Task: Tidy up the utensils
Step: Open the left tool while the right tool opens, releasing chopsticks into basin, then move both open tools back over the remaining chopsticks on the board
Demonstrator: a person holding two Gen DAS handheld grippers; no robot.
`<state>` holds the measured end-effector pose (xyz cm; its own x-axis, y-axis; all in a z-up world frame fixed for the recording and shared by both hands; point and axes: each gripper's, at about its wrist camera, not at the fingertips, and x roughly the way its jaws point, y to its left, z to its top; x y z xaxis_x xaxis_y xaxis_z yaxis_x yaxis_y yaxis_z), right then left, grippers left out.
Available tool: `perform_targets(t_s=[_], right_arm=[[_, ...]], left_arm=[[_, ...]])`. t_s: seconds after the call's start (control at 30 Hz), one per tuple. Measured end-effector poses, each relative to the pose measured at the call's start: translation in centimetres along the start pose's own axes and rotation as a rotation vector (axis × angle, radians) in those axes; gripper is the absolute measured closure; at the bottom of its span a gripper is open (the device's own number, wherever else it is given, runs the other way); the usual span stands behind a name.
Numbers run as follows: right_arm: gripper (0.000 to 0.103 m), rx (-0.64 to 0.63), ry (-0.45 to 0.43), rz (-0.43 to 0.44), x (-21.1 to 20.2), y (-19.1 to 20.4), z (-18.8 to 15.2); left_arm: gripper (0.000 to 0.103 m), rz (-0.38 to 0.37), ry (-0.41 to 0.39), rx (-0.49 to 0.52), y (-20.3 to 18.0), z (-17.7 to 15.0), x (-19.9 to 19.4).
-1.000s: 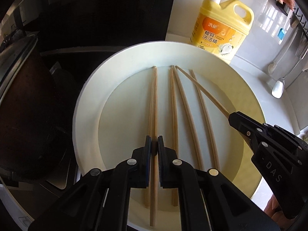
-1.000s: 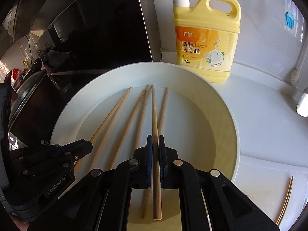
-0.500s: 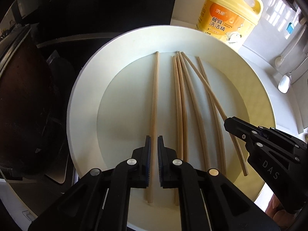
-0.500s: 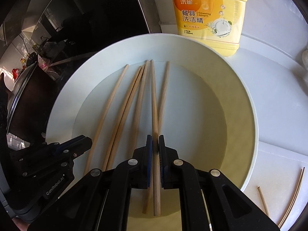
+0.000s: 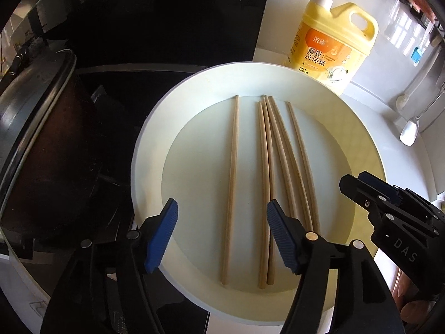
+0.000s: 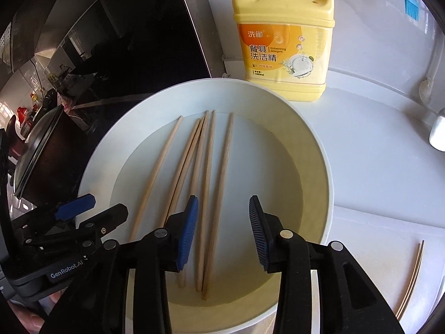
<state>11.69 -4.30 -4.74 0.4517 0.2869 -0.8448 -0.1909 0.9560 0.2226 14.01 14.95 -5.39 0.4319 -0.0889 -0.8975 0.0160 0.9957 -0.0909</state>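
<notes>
Chopsticks [image 5: 267, 183] all lie flat in your white plate [image 5: 144, 144], five of them, one off by itself on the left and four bunched together. Your left gripper [image 5: 221, 233] has its jaws spread wide, gripping nothing. Your right gripper [image 6: 222, 233] is the same, wide and empty over the plate's near edge. Yellow dish soap jug [image 6: 283, 44] stands just behind the plate.
</notes>
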Motion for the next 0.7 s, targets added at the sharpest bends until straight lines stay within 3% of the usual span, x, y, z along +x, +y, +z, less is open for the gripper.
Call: perform_targets(t_s=[0.47,0.7], right_arm=[[0.046,0.004,-0.052,-0.031,-3.5,0.7,-0.9],[0.034,0.074,-0.082,-0.052,-5.7,0.2,-2.0]], left_arm=[[0.016,0.003,-0.03,-0.012,0.9,-0.7,-3.2],[0.008,0.016,-0.057,0.02,0.7,-1.3,-4.8]])
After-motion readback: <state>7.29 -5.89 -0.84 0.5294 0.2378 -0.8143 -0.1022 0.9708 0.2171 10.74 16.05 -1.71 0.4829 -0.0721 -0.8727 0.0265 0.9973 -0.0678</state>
